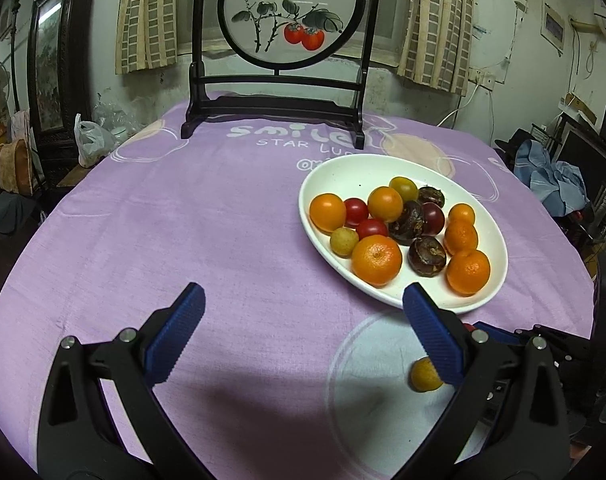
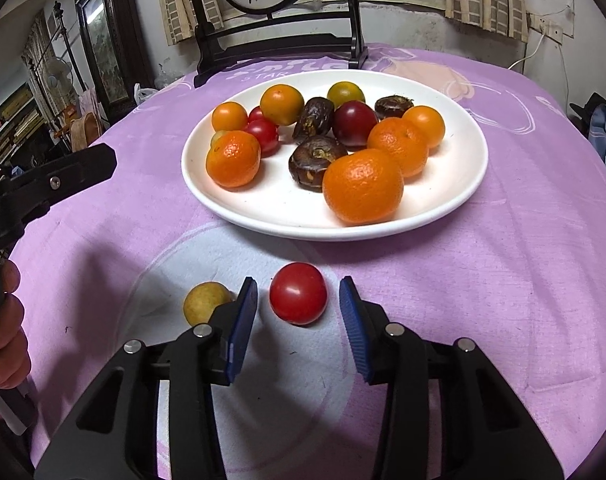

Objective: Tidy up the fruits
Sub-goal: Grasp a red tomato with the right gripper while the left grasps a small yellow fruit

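A white oval plate (image 2: 455,200) (image 1: 343,172) on the purple cloth holds several fruits: tangerines, orange and red cherry tomatoes, dark brown water chestnuts and a small yellow fruit. A red cherry tomato (image 2: 298,299) lies on the cloth in front of the plate, between the open blue fingers of my right gripper (image 2: 299,292), not touched. A small yellow fruit (image 2: 205,302) (image 1: 423,376) lies just left of the right gripper's left finger. My left gripper (image 1: 303,300) is open and empty above the cloth, left of the plate; its arm shows in the right wrist view (image 2: 63,172).
A dark wooden stand with a round persimmon painting (image 1: 287,12) stands at the table's far edge behind the plate. The round table (image 1: 143,220) drops off at left and right. Clutter and furniture surround it.
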`<state>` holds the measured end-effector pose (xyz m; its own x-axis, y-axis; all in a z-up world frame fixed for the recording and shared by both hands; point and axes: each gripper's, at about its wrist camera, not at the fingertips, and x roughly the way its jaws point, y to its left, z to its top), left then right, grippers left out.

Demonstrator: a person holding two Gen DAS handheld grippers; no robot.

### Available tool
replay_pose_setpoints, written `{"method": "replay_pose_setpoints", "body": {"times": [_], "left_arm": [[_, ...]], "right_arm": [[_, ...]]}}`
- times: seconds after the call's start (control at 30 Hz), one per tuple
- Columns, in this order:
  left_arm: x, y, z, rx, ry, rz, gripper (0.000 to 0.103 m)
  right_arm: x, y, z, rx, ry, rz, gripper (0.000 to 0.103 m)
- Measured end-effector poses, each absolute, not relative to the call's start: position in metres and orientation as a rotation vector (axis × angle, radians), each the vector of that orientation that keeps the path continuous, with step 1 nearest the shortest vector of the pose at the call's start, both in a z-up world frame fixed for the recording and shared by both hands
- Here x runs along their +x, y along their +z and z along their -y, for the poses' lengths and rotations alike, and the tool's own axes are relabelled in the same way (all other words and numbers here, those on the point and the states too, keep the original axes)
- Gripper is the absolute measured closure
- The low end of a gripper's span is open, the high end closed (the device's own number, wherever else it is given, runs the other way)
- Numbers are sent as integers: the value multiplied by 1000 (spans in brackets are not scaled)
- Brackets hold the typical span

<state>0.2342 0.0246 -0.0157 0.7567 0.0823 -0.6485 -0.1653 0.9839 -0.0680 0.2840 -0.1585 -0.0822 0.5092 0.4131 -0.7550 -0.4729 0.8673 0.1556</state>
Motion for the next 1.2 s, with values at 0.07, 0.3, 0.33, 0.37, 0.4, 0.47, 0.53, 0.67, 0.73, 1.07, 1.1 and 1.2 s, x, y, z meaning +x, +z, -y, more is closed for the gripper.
{"method": "replay_pose_setpoints", "body": {"times": [0.07,0.3,0.33,0.37,0.4,0.47,0.53,0.67,0.73,1.07,1.1,1.2], "left_arm": [[234,-16,-25,-125,136,-703,2],[235,-16,-24,-123,139,-708,2],[235,-17,-24,-122,140,-710,2],[235,-17,-24,-122,141,-712,2],[235,-17,-24,-123,141,-714,2],[235,-18,-25,-125,138,-719,2],[236,-20,-24,-127,129,-728,2],[238,-26,-14,-109,83,-769,2],[238,-30,-5,-90,44,-788,2],[233,-55,60,83,-218,-871,33],[233,-58,62,88,-231,-882,37],[235,-64,68,116,-238,-896,42]], "right_arm": [[284,-83,158,-75,533,-890,62],[285,-82,161,-68,535,-886,74],[284,-81,160,-77,533,-884,75],[283,-81,160,-82,534,-883,75],[283,-80,161,-77,540,-883,75],[281,-76,164,-52,556,-879,75],[281,-69,171,-1,576,-867,75],[281,-55,189,96,569,-821,75],[283,-49,200,135,545,-799,75],[282,-47,200,114,531,-805,75],[281,-47,199,111,532,-803,75],[280,-47,198,103,531,-800,75]]}}
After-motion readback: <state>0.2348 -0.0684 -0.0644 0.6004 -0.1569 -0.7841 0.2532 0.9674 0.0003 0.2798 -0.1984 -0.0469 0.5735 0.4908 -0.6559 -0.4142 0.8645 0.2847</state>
